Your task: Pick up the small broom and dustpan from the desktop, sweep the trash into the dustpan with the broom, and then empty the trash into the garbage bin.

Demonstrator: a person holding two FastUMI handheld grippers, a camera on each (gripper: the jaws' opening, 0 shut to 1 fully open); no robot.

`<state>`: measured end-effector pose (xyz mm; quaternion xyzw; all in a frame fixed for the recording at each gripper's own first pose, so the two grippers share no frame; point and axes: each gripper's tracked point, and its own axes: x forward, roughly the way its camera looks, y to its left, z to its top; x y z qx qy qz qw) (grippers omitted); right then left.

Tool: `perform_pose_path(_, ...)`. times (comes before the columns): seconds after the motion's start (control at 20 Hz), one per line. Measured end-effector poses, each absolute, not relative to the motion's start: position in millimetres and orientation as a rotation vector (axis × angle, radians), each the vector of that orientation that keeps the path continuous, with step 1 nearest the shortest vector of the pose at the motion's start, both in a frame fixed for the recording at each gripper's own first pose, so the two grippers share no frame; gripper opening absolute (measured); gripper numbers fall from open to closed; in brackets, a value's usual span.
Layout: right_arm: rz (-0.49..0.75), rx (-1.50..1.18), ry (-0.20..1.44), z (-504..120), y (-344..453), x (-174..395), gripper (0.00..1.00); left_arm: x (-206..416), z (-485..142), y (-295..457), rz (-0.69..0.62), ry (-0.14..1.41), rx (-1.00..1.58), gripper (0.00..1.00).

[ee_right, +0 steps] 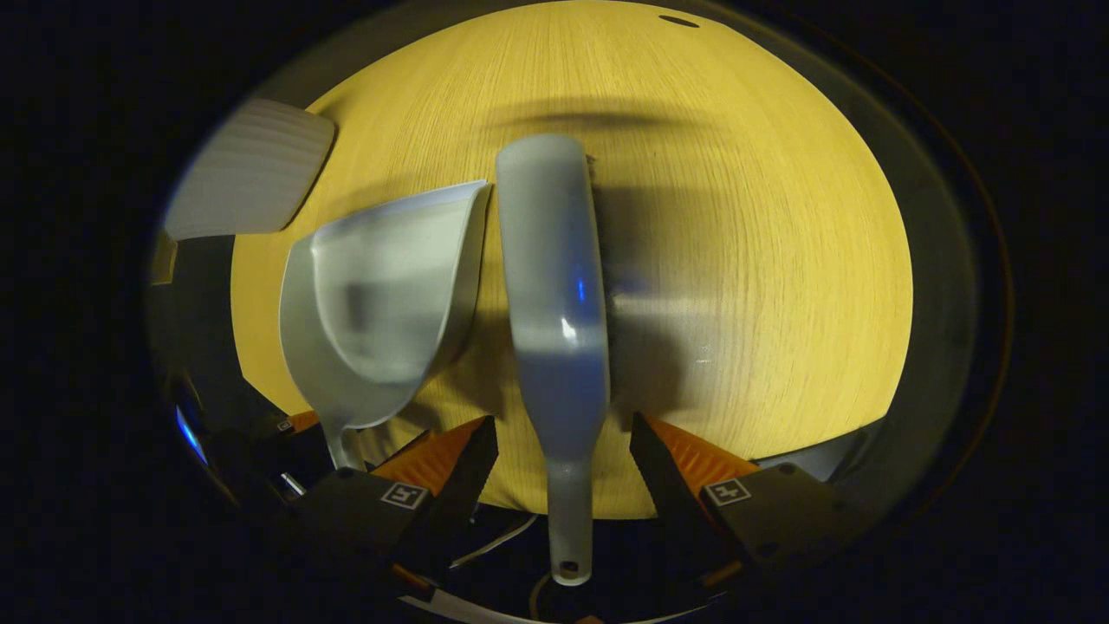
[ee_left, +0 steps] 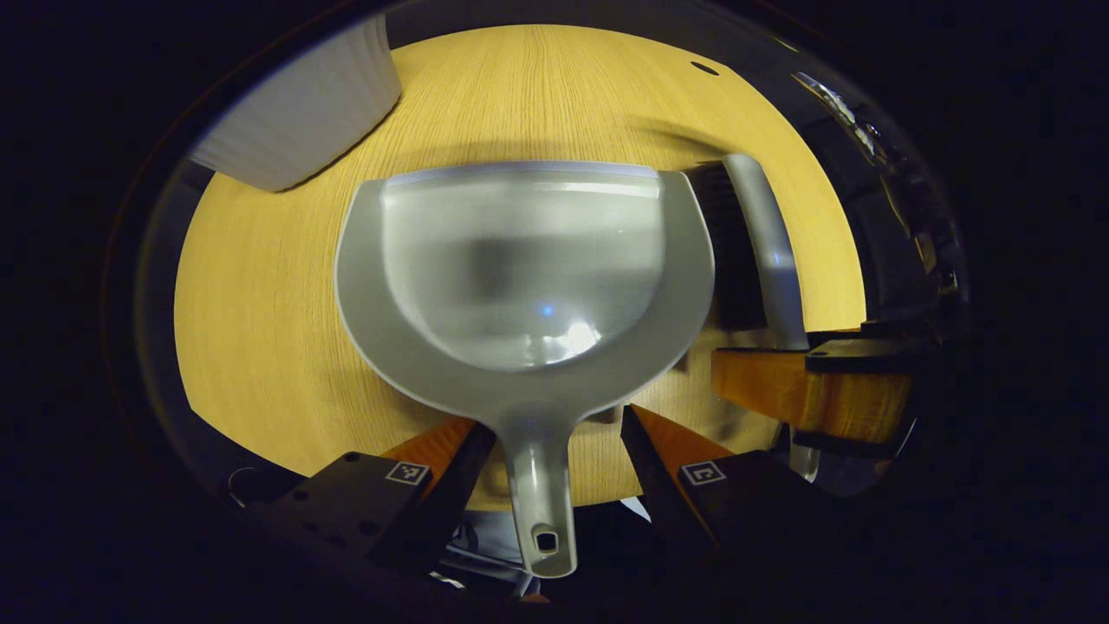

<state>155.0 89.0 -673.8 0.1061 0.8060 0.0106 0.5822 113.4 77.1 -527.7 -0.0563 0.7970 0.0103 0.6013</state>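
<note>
A grey dustpan (ee_left: 520, 269) lies flat on the wooden desktop (ee_left: 260, 329), its handle pointing back between my left gripper's fingers. My left gripper (ee_left: 554, 425) is open, one finger on each side of the handle with a gap on both sides. To the dustpan's right lies the small broom (ee_left: 762, 251), black bristles beside a grey body. In the right gripper view the broom (ee_right: 554, 286) lies lengthwise with its handle between my open right gripper (ee_right: 561, 426), which does not touch it. The dustpan (ee_right: 381, 295) sits just left of the broom.
A white ribbed bin (ee_left: 303, 104) stands at the desktop's far left, also seen as the bin (ee_right: 247, 169) in the right gripper view. The right gripper's orange and black body (ee_left: 814, 390) sits close by the broom handle. A small dark hole (ee_right: 678, 21) marks the desktop's far side.
</note>
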Motion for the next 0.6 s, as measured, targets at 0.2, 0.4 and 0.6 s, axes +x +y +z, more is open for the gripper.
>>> perform_pose_path(0.2,0.057,0.248,1.761,-644.7,86.2,169.7,0.99,117.6,-503.4,77.1,-0.037,1.719,-0.06,0.87)
perform_pose_path(0.4,0.063,0.25,1.568,-600.4,79.7,184.5,0.99,129.4,-457.4,74.1,-0.077,1.519,0.026,0.88)
perform_pose_path(0.6,0.052,0.24,1.308,-528.7,70.6,195.5,0.99,137.9,-393.3,57.6,-0.118,1.271,-0.005,0.88)
